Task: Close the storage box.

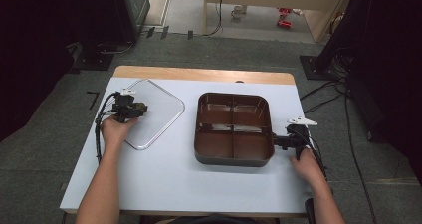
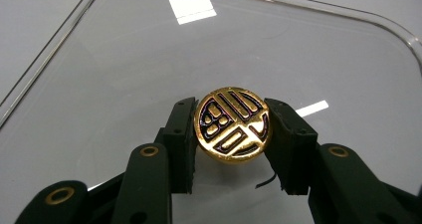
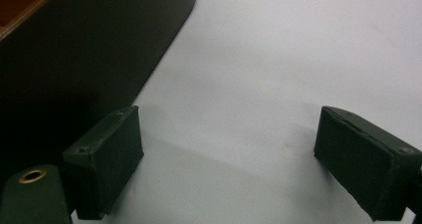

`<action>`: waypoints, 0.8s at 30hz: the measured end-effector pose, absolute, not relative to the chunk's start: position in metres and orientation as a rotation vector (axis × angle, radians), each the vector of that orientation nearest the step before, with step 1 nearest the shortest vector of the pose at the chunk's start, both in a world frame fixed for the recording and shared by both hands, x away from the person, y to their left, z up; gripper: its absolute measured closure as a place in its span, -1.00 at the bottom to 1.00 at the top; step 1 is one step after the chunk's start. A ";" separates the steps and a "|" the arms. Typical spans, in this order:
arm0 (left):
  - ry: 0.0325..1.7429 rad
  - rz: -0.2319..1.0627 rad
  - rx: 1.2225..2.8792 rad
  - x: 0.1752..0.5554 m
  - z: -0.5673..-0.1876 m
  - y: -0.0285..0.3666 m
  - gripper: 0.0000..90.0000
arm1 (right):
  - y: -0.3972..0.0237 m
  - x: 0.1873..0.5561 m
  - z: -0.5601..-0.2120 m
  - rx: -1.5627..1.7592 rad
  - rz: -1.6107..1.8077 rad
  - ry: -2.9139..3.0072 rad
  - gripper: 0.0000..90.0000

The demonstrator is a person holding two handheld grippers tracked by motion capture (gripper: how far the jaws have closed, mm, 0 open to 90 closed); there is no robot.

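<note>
Surface: pale grey table [image 1: 164, 179] with a wooden far edge, dark carpet floor around it.
Left gripper: left gripper [image 2: 233, 134] has its jaws closed on the gold knob [image 2: 233, 125], one pad [image 2: 183, 134] on each side of its round rim.
Gold knob: round, shiny, with a dark pattern on top; it stands at the middle of the clear glass lid [image 2: 124, 69].
Glass lid: flat on the table at the left [image 1: 154, 113], well apart from the tray.
Handling: I judge the lid stiff, rather heavy, slippery and fragile; the knob is the one good place to hold, and the grip must be firm so the lid does not swing.
Right gripper: right gripper [image 3: 229, 159] stands wide open and holds nothing, just beside the outer wall of the tray [image 3: 74, 55].
Tray: dark brown, four compartments [image 1: 234, 129], all look empty.
</note>
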State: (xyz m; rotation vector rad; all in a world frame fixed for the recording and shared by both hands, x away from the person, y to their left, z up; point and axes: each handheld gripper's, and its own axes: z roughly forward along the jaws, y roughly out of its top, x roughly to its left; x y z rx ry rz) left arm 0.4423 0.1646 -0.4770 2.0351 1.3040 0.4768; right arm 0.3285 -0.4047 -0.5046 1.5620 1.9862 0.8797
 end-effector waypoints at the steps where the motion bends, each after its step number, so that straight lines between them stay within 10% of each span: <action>1: 1.304 0.475 2.034 0.442 -0.477 0.165 0.31 | -0.405 0.329 -0.505 1.562 0.880 1.986 -0.76; 24: 1.244 0.444 2.043 0.431 -0.447 0.161 0.32 | -0.405 0.329 -0.505 1.562 0.880 1.986 -0.76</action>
